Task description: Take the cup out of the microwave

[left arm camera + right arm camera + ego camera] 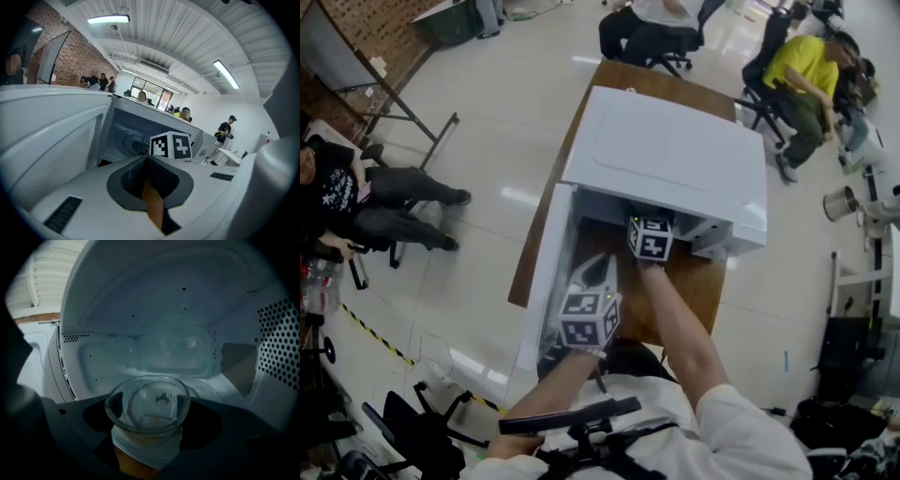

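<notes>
A glossy pale floor (516,122) is spreading under everything, and a brown wooden table (694,281) with a flat rectangular top is standing on it. A boxy white microwave (675,159) with a smooth, matte top is taking up most of that table. Its flat door (546,272) is hanging wide open toward the left side of the head view.

In the right gripper view the oven's inside is showing smooth pale walls with rounded corners. Rows of small punched holes are running across the right-hand wall (276,343).

The left gripper (146,161) is hovering just in front of the open oven, beside the door. Its dark, finely ribbed pads are pressed together with nothing between them.

The right gripper (149,437) is reaching into the oven's mouth and pinching the cup (147,404), its dark pads lying against the cup's two sides.

The cup is sitting inside the microwave, near the front of the chamber. It is clear, shiny glass with a round, slightly flared rim, and a white band is wrapping its lower part. It is standing upright, its long axis running vertically and its open mouth pointing up.
</notes>
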`<state>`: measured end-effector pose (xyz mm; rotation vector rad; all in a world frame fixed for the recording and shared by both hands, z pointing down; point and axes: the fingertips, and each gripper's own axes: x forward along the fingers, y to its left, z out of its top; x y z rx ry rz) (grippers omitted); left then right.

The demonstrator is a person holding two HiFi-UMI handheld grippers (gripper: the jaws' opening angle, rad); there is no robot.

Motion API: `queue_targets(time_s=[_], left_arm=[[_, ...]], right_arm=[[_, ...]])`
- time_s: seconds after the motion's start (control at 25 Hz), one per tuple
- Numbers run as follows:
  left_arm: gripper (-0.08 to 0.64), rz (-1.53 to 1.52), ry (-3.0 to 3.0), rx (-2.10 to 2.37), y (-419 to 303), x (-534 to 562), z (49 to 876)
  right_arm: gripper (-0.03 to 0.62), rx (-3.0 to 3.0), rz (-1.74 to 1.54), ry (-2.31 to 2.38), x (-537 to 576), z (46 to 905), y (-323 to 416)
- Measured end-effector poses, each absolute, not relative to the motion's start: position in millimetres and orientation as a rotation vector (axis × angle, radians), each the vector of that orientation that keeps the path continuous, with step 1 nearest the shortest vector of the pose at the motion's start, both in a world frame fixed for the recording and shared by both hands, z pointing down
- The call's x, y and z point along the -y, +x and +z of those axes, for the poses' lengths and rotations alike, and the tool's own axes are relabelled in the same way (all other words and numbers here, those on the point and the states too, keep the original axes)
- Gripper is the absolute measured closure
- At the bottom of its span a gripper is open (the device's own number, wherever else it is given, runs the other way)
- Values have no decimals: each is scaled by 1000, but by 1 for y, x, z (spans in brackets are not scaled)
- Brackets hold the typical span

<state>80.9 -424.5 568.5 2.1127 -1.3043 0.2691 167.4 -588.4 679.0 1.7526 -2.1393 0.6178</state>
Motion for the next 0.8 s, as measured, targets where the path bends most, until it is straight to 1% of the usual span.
queue_targets(time_s=[0.8], left_arm=[[571, 274, 2108, 1296, 81, 421, 573]], right_arm=[[204, 2134, 577, 1738, 583, 677, 171]])
